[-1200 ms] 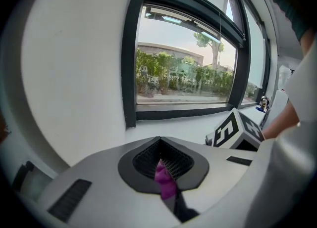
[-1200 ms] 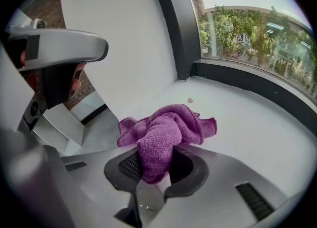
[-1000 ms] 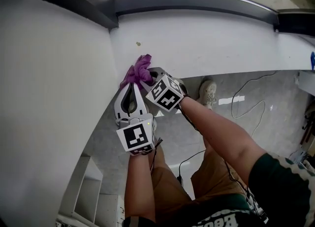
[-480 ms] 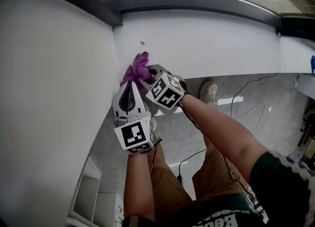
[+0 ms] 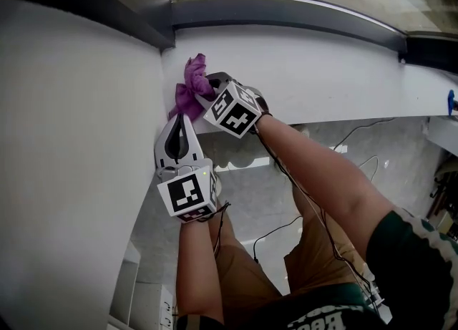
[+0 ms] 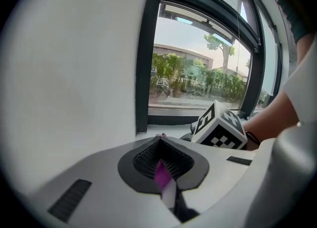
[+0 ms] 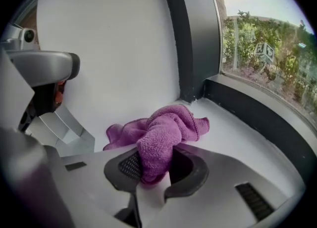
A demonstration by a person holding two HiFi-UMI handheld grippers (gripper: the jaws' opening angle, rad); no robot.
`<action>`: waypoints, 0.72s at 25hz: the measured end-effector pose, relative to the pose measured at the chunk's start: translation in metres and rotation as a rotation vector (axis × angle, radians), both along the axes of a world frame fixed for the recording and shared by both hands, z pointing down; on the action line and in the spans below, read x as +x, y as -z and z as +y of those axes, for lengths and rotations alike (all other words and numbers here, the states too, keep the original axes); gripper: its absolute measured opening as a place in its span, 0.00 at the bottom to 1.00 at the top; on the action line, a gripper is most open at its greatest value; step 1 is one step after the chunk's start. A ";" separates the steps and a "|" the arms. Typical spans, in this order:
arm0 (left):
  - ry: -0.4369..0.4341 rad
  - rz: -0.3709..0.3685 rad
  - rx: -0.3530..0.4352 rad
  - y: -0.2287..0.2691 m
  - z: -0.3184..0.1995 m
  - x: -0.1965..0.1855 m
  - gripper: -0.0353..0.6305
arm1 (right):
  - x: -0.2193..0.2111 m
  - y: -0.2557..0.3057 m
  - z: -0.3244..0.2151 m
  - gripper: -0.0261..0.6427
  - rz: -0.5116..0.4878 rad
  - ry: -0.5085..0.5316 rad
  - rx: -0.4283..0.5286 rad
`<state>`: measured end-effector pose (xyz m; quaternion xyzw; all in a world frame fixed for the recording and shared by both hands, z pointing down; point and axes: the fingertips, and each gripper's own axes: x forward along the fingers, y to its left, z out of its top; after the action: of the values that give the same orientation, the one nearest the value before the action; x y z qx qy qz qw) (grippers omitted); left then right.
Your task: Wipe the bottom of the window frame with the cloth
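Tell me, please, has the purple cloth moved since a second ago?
Yes: the cloth, held by the right gripper, slid up the sill toward the dark window frame.

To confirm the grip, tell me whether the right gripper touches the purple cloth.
Touching. The right gripper view shows the right gripper clamping the cloth bunched between its jaws.

The only lettering I can find is white print on my shirt (image 5: 315, 318), cut off by the lower edge of the head view; it starts "Re" (the rest is too clipped to read). The left cube (image 5: 187, 194) and right cube (image 5: 232, 109) bear only black-and-white square markers.
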<state>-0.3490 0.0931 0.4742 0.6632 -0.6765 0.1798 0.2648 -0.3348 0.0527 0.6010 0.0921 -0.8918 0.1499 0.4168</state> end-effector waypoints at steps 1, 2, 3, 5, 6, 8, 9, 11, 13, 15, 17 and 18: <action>0.005 0.001 0.000 -0.001 -0.003 -0.001 0.06 | -0.001 0.000 -0.007 0.19 0.003 0.005 0.009; 0.011 0.002 -0.001 -0.001 -0.007 -0.001 0.06 | -0.001 0.001 -0.014 0.19 0.005 0.005 0.016; 0.017 0.003 -0.004 -0.002 -0.010 -0.002 0.06 | -0.001 0.001 -0.020 0.19 0.007 0.002 0.022; 0.024 0.003 -0.005 0.000 -0.019 -0.002 0.06 | -0.002 0.002 -0.031 0.19 0.009 -0.004 0.033; 0.023 0.003 -0.001 0.001 -0.023 -0.002 0.06 | -0.002 0.002 -0.035 0.19 0.010 -0.006 0.037; 0.013 0.008 0.006 0.004 -0.030 -0.001 0.06 | -0.003 0.001 -0.041 0.19 0.013 -0.023 0.045; 0.010 0.008 0.007 0.005 -0.033 -0.002 0.06 | -0.004 0.001 -0.044 0.19 0.014 -0.040 0.049; 0.004 0.001 0.007 0.009 -0.040 -0.003 0.06 | -0.007 0.001 -0.052 0.19 0.020 -0.065 0.061; -0.003 -0.008 0.007 0.011 -0.044 -0.002 0.06 | -0.008 0.001 -0.052 0.19 0.030 -0.061 0.067; -0.009 -0.013 0.001 0.011 -0.046 0.002 0.06 | -0.003 0.000 -0.048 0.19 0.038 -0.048 0.061; -0.018 -0.015 -0.005 0.011 -0.048 0.007 0.06 | 0.006 0.000 -0.049 0.19 0.051 -0.041 0.061; -0.022 -0.017 -0.007 0.011 -0.049 0.010 0.06 | 0.012 0.000 -0.050 0.19 0.061 -0.032 0.071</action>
<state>-0.3388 0.0445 0.4630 0.6684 -0.6706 0.1906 0.2593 -0.3229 0.0029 0.6014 0.1256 -0.8819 0.1223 0.4376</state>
